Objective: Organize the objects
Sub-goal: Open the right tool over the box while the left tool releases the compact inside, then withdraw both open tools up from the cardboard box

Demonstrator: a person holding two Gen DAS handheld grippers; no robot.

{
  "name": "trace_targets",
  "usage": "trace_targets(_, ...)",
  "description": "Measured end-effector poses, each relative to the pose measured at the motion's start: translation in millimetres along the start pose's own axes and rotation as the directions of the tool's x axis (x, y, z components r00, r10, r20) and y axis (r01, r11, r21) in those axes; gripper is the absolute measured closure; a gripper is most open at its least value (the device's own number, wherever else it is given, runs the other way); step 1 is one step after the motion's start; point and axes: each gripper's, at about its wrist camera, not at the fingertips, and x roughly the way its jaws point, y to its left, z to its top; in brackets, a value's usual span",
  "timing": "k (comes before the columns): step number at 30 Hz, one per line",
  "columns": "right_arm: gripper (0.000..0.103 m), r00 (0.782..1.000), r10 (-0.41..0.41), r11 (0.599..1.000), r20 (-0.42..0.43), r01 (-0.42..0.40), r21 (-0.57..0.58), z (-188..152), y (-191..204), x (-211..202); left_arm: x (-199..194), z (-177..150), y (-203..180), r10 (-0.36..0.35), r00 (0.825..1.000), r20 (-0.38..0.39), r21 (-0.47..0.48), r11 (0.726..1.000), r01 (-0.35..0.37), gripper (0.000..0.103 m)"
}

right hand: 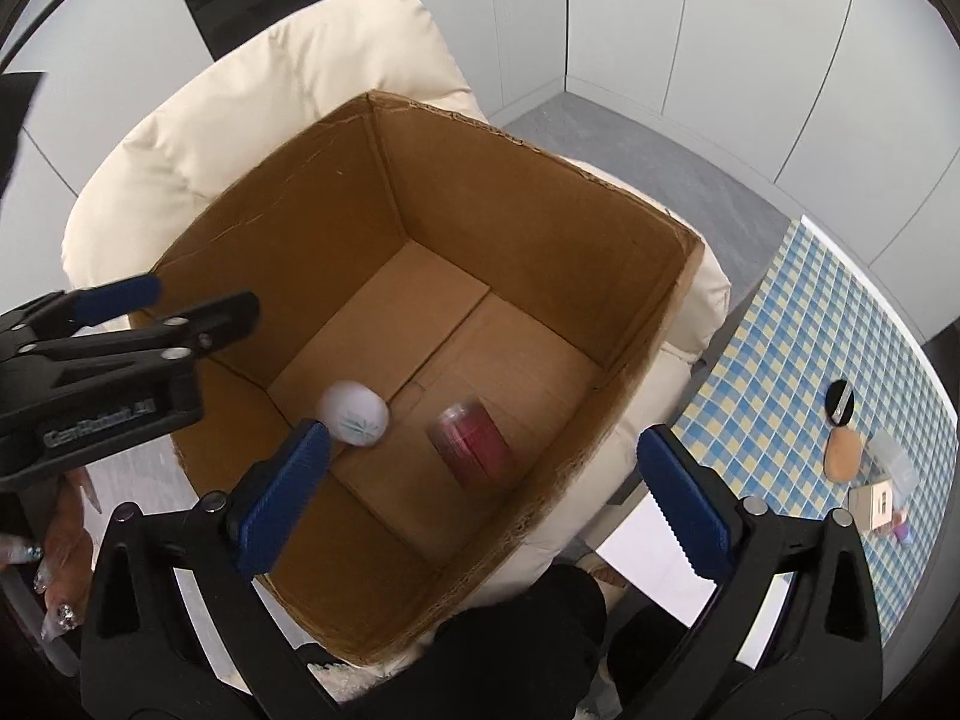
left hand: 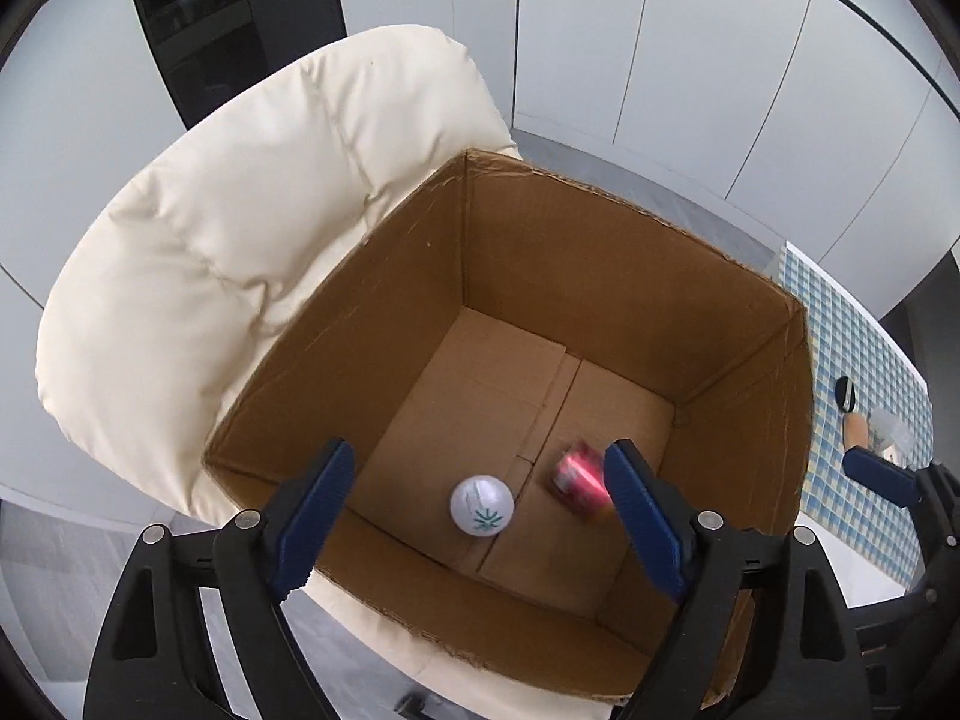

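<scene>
An open cardboard box (left hand: 360,324) (right hand: 270,228) stands on a cream padded chair. On its floor lie a white ball with a green mark (left hand: 482,504) (right hand: 354,414) and a red jar (left hand: 577,478) (right hand: 474,444), blurred in both views. My left gripper (left hand: 480,516) is open and empty above the box's near-left side; it also shows from the right wrist view (right hand: 198,303). My right gripper (right hand: 480,504) is open and empty above the box's near-right rim.
The cream chair (left hand: 198,276) (right hand: 198,144) surrounds the box. To the right is a blue-and-yellow checked tablecloth (right hand: 774,360) (left hand: 840,348) with a black round item (right hand: 840,401), a tan puff (right hand: 843,453), a clear container (right hand: 894,456) and a small box (right hand: 876,504).
</scene>
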Motion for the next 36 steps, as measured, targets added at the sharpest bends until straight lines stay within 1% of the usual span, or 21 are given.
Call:
trace_targets(4, 0.000, 1.000, 0.014, 1.000, -0.007, -0.013, 0.018, -1.8, -2.1, -0.6, 2.7, 0.4, 2.3, -0.026, 1.000, -0.015, -0.015, 1.000, 0.026, 0.017)
trace_targets(12, 0.000, 1.000, -0.005, 1.000, -0.001, 0.005, -0.004, 0.1, 2.6, -2.8, 2.7, -0.4, 0.6, -0.029, 0.999, -0.020, -0.013, 0.999, 0.029, 0.017)
trace_targets(21, 0.000, 1.000, -0.006, 1.000, 0.001, 0.006, -0.002, -0.3, 4.4, -3.4, 5.0, -1.3, 0.8, -0.032, 0.999, -0.030, -0.017, 0.999, 0.032, 0.017)
trace_targets(28, 0.000, 1.000, -0.006, 1.000, 0.002, 0.006, -0.002, -0.5, 2.5, -10.3, -2.6, -9.6, 3.8, -0.047, 0.998, -0.047, -0.043, 0.998, 0.045, 0.017)
trace_targets(31, 0.000, 1.000, -0.001, 1.000, 0.007, 0.001, -0.001, -1.7, -0.2, -17.6, -9.9, -11.3, 2.4, -0.005, 0.999, -0.044, -0.041, 0.999, 0.004, 0.017)
trace_targets(32, 0.000, 1.000, 0.002, 1.000, 0.011, -0.002, 0.000, -2.2, -1.1, -20.4, -11.4, -11.2, 1.7, -0.005, 0.999, -0.049, -0.038, 0.999, 0.003, 0.017)
trace_targets(36, 0.000, 1.000, -0.005, 1.000, 0.021, 0.005, -0.001, -5.3, -3.2, -31.6, -18.7, -15.0, 4.8, -0.051, 0.997, -0.066, -0.076, 0.996, 0.046, 0.017)
